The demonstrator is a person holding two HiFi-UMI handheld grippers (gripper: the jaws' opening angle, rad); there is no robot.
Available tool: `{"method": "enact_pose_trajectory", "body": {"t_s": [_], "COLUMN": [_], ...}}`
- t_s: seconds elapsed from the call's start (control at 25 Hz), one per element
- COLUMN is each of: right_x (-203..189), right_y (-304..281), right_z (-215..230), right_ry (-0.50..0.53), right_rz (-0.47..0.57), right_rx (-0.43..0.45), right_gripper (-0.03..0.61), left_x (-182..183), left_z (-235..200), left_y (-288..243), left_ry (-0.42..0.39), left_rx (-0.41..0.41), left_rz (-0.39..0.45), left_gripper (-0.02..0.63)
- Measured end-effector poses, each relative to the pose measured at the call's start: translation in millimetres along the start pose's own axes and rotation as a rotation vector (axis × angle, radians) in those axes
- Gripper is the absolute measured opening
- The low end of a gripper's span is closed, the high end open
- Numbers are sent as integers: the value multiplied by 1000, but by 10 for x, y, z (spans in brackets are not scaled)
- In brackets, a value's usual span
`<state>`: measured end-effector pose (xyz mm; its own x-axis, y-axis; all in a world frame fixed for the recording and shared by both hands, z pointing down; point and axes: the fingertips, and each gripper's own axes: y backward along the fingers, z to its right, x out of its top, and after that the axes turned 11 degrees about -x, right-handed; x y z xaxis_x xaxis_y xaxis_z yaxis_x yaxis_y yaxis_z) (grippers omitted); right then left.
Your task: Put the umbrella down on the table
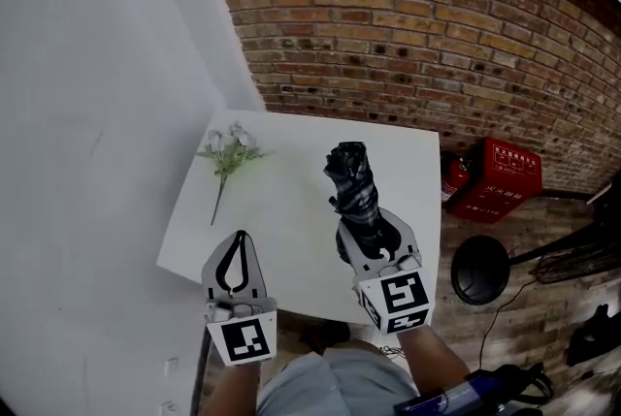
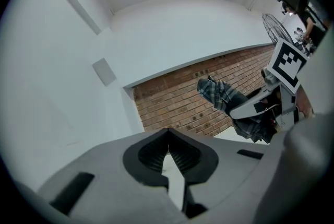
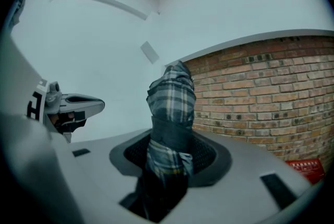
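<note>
1. Left gripper (image 1: 239,238), nearest on the left, over the table's near edge: jaws together, tips touching, nothing between them.
2. Right gripper (image 1: 372,232), just beside it: jaws clamped on the near end of a folded plaid umbrella (image 1: 351,179). A dark band wraps the cloth just past the pads.
3. The umbrella hangs over the right half of the white table (image 1: 291,210). It looks held in the air, not resting, though contact is hard to judge from above.
4. Step in hand, my read: lower it and let go.
   - Bring the whole length down flat onto the bare right half.
   - Open the jaws only once the top takes the weight.
   - It's a round bundle and may roll, so keep it well in from the right edge.
   - The left gripper is free to steady it if needed.
5. The long axis runs straight out along the jaws, away from the person toward the far wall, and leans a little left in the head view. The bunched cloth end leads. The near end is buried in the jaws, so I can't see the handle.
6. Farther left on the table lies a sprig of white flowers (image 1: 229,155), well apart from the umbrella. Keep it that way.
7. Beyond are a brick wall (image 1: 408,36) and a red box (image 1: 502,177) on the floor to the right.
</note>
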<state>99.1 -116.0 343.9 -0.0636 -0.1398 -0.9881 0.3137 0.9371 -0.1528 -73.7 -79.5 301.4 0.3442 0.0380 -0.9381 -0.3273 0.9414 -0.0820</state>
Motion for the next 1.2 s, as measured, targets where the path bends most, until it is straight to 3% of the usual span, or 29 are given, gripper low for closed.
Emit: {"method": "enact_pose_trajectory", "body": {"t_s": [0.48,1.2], "right_x": [323,-71], "right_y": [-443,-1261], "right_z": [-170,-371], "right_ry": [44,63], "right_rz": [54,-90], "right_rx": [36,15], "right_gripper": [183,183], "left_x": [15,-532], "left_z": [-446,-909], "left_y": [-156,-851], "left_ry": [13,82], "left_rx": [71,-9], "left_rz": [38,-19], "left_gripper": [8,8]}}
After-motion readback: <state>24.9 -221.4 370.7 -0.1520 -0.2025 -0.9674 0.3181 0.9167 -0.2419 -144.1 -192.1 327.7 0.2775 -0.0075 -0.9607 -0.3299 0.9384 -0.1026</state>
